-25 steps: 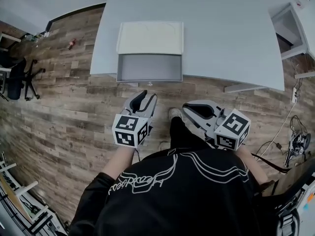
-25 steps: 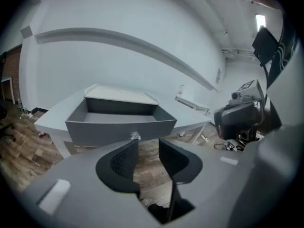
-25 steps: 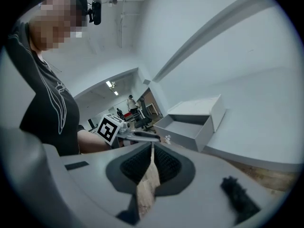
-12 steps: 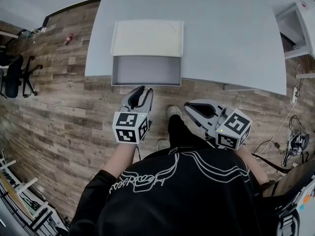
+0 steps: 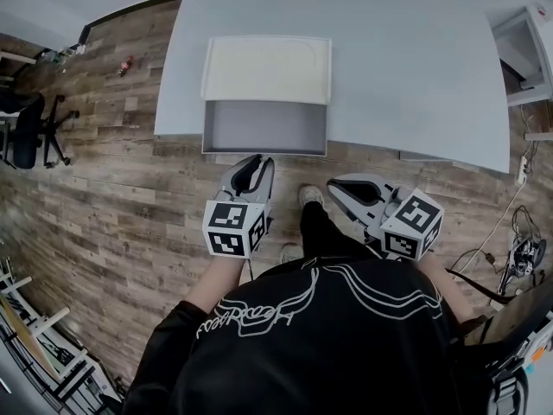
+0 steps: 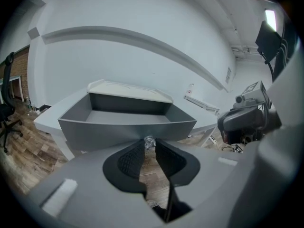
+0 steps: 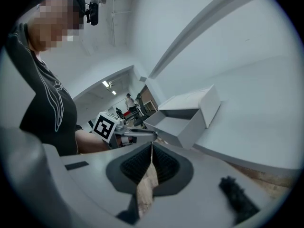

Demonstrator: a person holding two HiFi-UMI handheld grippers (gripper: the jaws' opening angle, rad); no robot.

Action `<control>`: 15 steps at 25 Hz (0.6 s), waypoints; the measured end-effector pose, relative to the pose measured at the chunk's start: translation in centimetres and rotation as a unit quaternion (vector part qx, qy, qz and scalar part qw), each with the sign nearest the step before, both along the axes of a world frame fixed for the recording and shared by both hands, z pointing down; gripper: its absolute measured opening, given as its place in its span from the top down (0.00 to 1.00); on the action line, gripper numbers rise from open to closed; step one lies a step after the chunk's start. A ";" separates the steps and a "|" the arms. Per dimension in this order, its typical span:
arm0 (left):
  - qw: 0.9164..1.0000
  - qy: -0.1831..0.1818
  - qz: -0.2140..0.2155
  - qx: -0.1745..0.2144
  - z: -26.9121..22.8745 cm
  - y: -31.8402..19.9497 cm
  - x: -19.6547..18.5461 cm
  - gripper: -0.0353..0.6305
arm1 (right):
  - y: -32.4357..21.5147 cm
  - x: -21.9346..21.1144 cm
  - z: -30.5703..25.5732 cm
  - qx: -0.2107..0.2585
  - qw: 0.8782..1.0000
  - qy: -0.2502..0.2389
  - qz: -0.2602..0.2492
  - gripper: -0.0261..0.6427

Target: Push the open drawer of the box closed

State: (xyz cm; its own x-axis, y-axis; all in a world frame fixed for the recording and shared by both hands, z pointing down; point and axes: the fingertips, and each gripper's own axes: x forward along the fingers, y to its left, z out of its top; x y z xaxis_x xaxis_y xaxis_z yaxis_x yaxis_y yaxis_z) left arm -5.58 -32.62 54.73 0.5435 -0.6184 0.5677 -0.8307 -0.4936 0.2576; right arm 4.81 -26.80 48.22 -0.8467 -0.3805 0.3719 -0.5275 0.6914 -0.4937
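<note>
Drawer (image 5: 265,126) stands open at the near edge of the counter (image 5: 406,67), at 12 o'clock from the left tool (image 5: 258,160), whose empty jaws have just been closing and are slightly apart. Right tool (image 5: 333,184) is clenched, empty. An off-centre push could slide the whole box (image 5: 266,69).

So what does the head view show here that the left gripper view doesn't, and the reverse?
Only the head view: the person's black shirt and the left gripper's marker cube. Only the left gripper view: its jaws from behind, slightly apart, having just been closing, with nothing between them. Both: the empty grey drawer pulled out of the box, just ahead of that gripper.
</note>
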 end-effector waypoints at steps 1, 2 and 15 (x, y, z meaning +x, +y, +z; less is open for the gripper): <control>1.000 0.002 0.000 0.001 -0.2 0.0 0.0 0.83 | -0.1 -0.1 0.0 -0.001 1.000 0.001 -0.001 0.95; 1.000 0.004 0.000 0.001 -0.3 0.0 0.0 0.83 | -0.1 -0.1 0.0 -0.001 1.000 0.001 -0.001 0.95; 1.000 0.010 -0.002 0.009 -0.3 -3.2 -0.3 0.83 | -1.5 0.3 1.7 -0.018 1.000 0.005 0.011 0.95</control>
State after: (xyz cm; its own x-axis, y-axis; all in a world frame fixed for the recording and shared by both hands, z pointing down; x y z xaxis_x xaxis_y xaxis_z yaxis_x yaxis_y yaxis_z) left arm -5.89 -35.83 54.42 0.5521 -0.6310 0.5449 -0.8275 -0.4947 0.2656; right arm 5.12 -28.34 49.97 -0.8340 -0.3857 0.3945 -0.5481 0.6606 -0.5130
